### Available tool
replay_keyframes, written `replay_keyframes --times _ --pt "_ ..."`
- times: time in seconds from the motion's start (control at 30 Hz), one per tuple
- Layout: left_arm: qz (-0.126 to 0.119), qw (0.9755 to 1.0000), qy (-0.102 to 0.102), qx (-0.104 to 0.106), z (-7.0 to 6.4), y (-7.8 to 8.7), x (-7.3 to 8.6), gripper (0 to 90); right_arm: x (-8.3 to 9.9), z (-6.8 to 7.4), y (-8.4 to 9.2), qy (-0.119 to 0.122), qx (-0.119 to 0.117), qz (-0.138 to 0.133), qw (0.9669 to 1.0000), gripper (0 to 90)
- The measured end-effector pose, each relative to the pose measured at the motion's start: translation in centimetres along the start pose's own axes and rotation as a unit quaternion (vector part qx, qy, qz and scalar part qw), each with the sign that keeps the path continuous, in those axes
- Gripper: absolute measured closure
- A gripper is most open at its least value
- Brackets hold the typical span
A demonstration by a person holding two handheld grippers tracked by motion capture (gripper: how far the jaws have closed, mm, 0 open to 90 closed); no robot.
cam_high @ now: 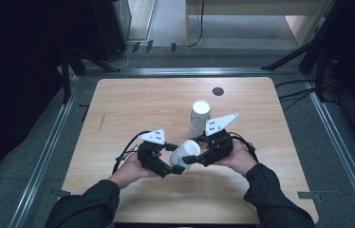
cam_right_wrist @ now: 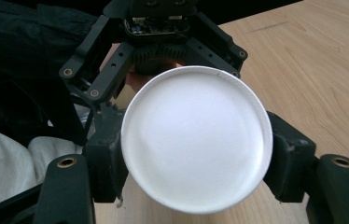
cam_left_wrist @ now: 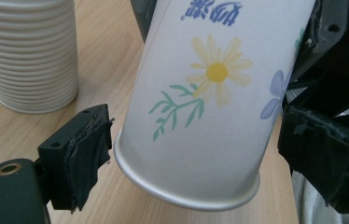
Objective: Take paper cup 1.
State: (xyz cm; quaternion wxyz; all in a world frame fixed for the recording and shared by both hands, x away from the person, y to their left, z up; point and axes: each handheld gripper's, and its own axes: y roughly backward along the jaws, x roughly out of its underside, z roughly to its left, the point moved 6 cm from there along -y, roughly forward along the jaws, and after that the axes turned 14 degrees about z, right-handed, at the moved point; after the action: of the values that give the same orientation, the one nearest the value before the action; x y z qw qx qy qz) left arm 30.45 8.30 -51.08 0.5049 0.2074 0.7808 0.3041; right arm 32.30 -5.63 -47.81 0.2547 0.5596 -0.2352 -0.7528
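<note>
Counter: pale wood-grain top with rounded corners; a small dark round disc sits near its far edge.
Person: two dark-sleeved forearms come in from the near edge; left hand and right hand each carry a claw, close together over the near middle of the counter.
Cup stack: nested white paper cups standing upright on the counter, just beyond the right claw; ribbed side also seen in the left gripper view.
Single cup: white paper cup held off the counter between the two claws, tilted on its side. Printed yellow daisy, green sprig and a bluish flower seen in the left gripper view; plain white round base faces the camera in the right gripper view.
Right claw: clamped on the single cup; both jaws press its sides near the base in the right gripper view.
Left claw: jaws apart, one on either side of the cup near its rolled rim; a narrow gap shows at the left jaw, contact at the other cannot be told.
</note>
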Motion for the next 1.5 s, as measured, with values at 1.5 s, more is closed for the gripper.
replay_keyframes --times 1.5 --pt "0.078 0.9945 -0.04 -0.057 0.3 2.6 0.2 23.8 1.0 0.5 0.3 0.006 0.037 0.025 0.999 24.6"
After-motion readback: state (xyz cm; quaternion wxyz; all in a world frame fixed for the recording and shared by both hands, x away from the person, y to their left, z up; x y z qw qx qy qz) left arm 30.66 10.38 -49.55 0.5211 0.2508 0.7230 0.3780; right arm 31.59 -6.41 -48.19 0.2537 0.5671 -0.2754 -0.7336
